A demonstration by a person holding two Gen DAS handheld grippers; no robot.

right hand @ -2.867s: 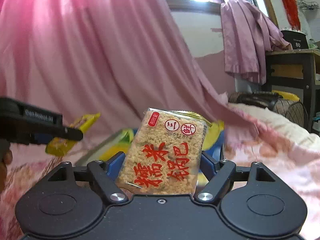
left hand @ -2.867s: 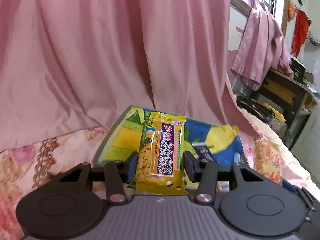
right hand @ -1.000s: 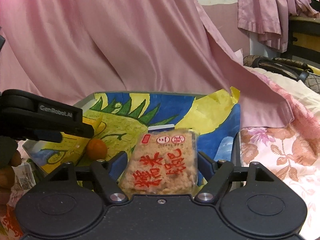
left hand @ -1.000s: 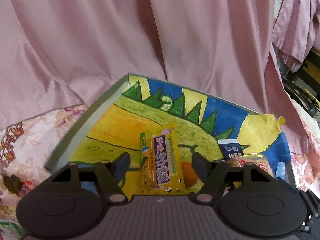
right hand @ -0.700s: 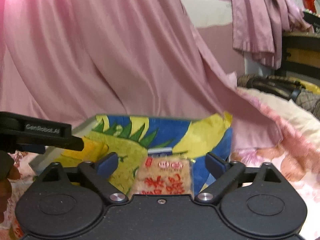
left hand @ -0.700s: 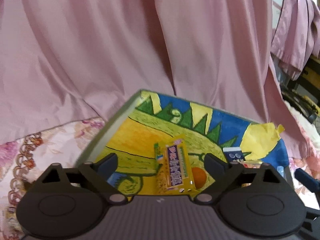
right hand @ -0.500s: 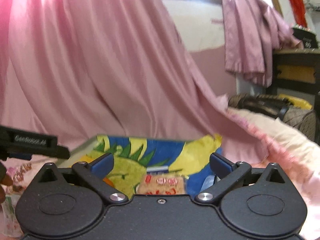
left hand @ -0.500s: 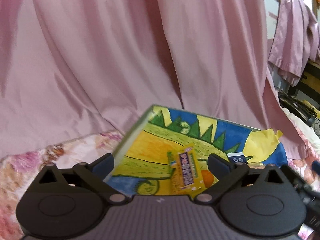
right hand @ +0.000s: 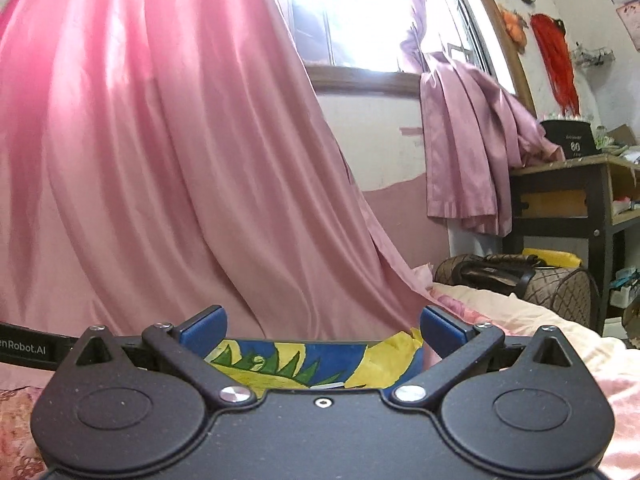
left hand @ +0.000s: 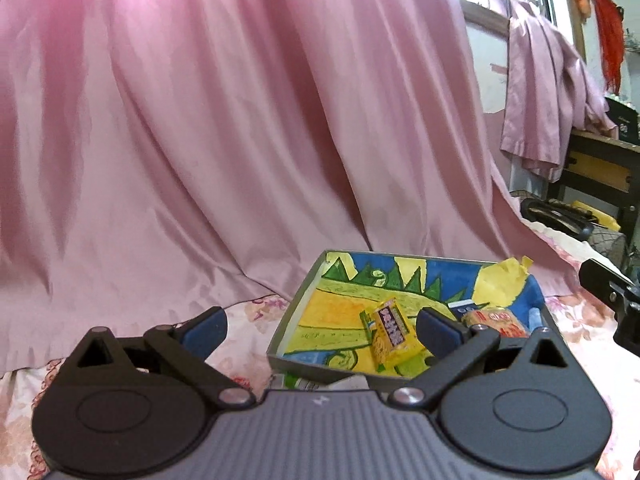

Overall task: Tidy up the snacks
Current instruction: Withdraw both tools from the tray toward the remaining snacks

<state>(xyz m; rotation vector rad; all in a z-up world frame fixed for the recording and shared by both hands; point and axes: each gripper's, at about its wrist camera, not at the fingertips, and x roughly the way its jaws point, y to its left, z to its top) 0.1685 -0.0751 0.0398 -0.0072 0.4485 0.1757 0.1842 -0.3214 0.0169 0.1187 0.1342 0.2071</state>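
Observation:
A shallow box [left hand: 292,316] with a painted yellow, green and blue floor lies on the flowered bedspread. A yellow snack bar [left hand: 394,334] lies inside it, with a clear pack of rice crackers [left hand: 496,320] and a small dark blue pack [left hand: 464,307] to its right. My left gripper [left hand: 320,330] is open and empty, drawn back above the box's near left corner. My right gripper [right hand: 320,326] is open and empty, and only the box's far part [right hand: 296,354] shows between its fingers. The right gripper's body [left hand: 608,284] shows at the right edge of the left wrist view.
A pink curtain [left hand: 224,128] hangs right behind the box. A dark desk [right hand: 576,200] with a purple cloth [right hand: 468,152] over it stands at the right, and a quilted brown bag [right hand: 532,280] lies on the bed's right side.
Both grippers opened and let go: the yellow bar and the rice cracker pack now lie in the box. Both grippers then drew back and tilted upward.

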